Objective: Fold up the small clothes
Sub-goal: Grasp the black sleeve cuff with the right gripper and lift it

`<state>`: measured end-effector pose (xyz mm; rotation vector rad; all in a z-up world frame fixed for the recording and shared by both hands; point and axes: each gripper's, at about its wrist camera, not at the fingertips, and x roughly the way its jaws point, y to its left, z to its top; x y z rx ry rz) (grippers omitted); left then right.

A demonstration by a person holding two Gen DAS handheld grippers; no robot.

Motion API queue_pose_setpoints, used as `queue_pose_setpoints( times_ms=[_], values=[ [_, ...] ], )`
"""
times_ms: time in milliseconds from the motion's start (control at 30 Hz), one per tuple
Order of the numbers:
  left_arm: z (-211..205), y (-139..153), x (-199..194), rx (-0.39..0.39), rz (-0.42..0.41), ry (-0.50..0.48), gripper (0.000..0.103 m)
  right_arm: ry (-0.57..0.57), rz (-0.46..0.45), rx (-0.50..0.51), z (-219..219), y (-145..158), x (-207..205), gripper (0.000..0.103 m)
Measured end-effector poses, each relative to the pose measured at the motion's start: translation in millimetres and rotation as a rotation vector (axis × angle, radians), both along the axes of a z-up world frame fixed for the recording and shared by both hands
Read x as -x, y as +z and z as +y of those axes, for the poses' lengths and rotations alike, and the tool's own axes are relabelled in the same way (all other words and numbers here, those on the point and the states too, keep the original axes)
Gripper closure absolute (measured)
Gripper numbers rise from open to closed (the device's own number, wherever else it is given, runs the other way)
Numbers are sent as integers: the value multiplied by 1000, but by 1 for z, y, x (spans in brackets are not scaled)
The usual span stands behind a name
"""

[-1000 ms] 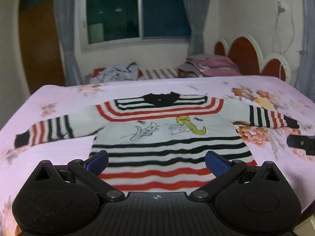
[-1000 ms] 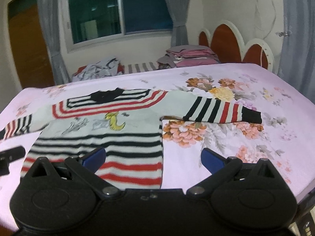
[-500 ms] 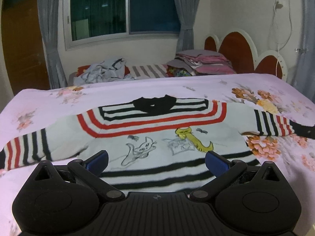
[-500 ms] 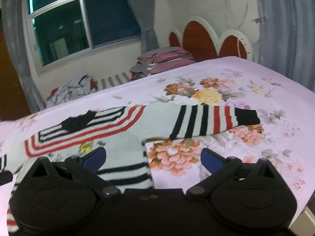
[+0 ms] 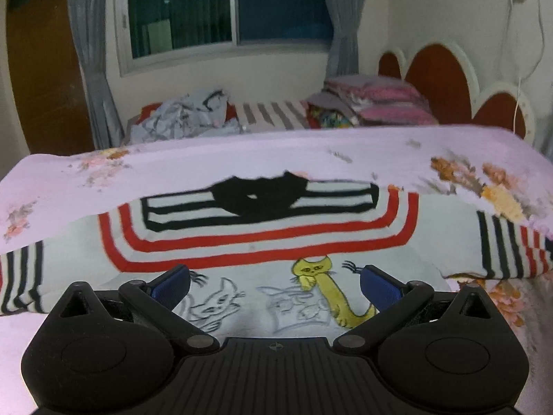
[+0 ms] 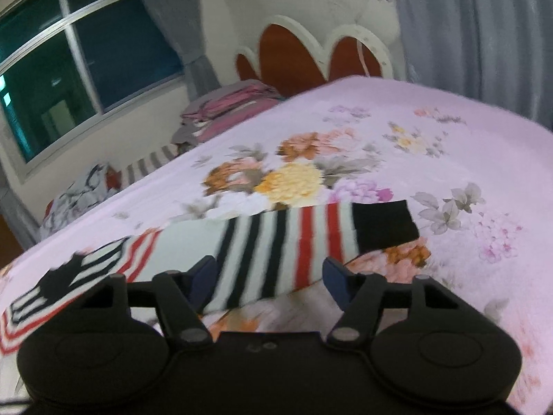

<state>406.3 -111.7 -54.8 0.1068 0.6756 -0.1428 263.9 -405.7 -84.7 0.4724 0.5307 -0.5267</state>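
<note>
Striped white, red and black knit sweater (image 5: 262,238) lies flat, sleeves outspread, on the pink floral bedspread (image 6: 397,131), ready for folding. Left gripper (image 5: 275,282) hovers over the chest, fingers apart and empty. Right gripper (image 6: 269,278), likewise spread, straddles the right sleeve (image 6: 311,231), probably to fold it inward.

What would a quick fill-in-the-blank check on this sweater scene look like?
1. The striped sweater lies spread flat on the ____ floral bedspread.
2. The right gripper points at the sweater's ____.
3. The cat ahead of the left gripper is ____.
4. Both grippers' jaws are ____.

Missing words: pink; sleeve; yellow; open
</note>
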Motion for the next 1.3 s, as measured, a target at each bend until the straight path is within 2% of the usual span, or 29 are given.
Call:
queue_pose_setpoints(
  times_ms=[100,333,433,500,600,633,733,833,900,967,1100,1200,1300],
  values=[
    [-19,-6,-13,-19,27,1,0,-54,0,-72,-37,-20,-8,48],
    [-49,-10,-28,-60,45,3,0,-159,6,-266,-90,-67,-11,48],
    [-53,-12,-34,-73,59,11,0,-166,-30,-297,-97,-76,-9,49],
    [-51,-14,-38,-52,84,21,0,-175,-76,-323,-102,-80,-7,49],
    [-41,-16,-45,-21,111,54,0,-204,-118,-343,-111,-87,-3,63],
    [-36,-16,-48,-7,118,63,0,-211,-118,-341,-114,-88,-2,71],
    [-20,-15,-50,12,121,86,0,-209,-99,-312,-118,-89,-4,86],
    [0,-15,-53,7,124,102,0,-184,-60,-255,-118,-86,-10,92],
    [15,-16,-53,4,133,105,0,-146,-13,-172,-112,-77,-19,96],
    [32,-18,-54,-10,140,95,0,-82,-3,-62,-96,-58,-30,96],
    [60,-27,-60,-40,131,103,0,87,-37,73,-44,-17,-56,96],
    [82,-33,-69,-47,133,119,0,230,-51,100,5,-1,-81,96],
    [106,-38,-74,-15,141,136,0,360,-42,108,54,2,-107,96]
  ],
)
